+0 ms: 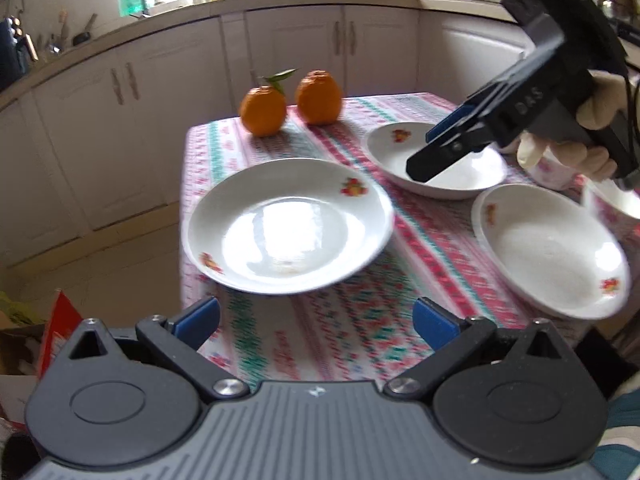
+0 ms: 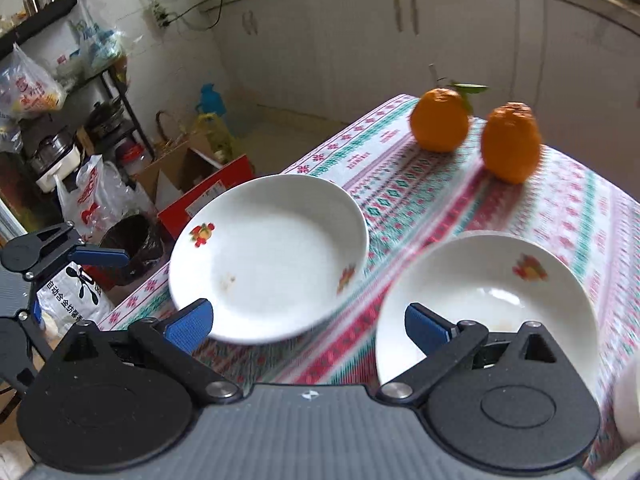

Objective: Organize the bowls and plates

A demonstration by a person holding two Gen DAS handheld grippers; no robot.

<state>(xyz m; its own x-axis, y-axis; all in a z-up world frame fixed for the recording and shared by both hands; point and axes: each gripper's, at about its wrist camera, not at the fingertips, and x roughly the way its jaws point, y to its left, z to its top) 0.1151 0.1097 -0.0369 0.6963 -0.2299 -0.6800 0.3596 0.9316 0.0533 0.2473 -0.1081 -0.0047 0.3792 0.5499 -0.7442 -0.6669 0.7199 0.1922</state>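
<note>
plates: three shallow white plates with small fruit prints lie apart on the patterned cloth of the desk [image 1: 360, 332]; the left plate [image 1: 288, 226] sits at the desk's left edge, its rim reaching out past it; the far plate [image 1: 460, 176] lies toward the far right, behind the near-right plate [image 1: 552, 252]; a further white dish shows only as a sliver at the right edge, too cut off to name
handling: glazed ceramic by the look, so likely stiff, smooth and slippery, moderately heavy, and apt to chip or break if dropped or knocked against another; the glare in the left plate's well suggests a slick surface
where to take hold: judged best at the raised rim, one pad above and one below, on the side nearest the tool; the flat well offers nothing to pinch; the overhanging rim of the left plate looks the easiest entry
oranges: two oranges [image 1: 262, 110] stand at the far left corner, clear of the plates
left tool [image 1: 316, 322]: jaws wide, nothing between them; aimed steeply down at the desk, short of the left plate's near rim
right tool [image 2: 308, 326]: jaws at their widest and empty; tilted down over the far plate, its tip above the well; a gloved hand [image 1: 568, 156] grips the handle
</note>
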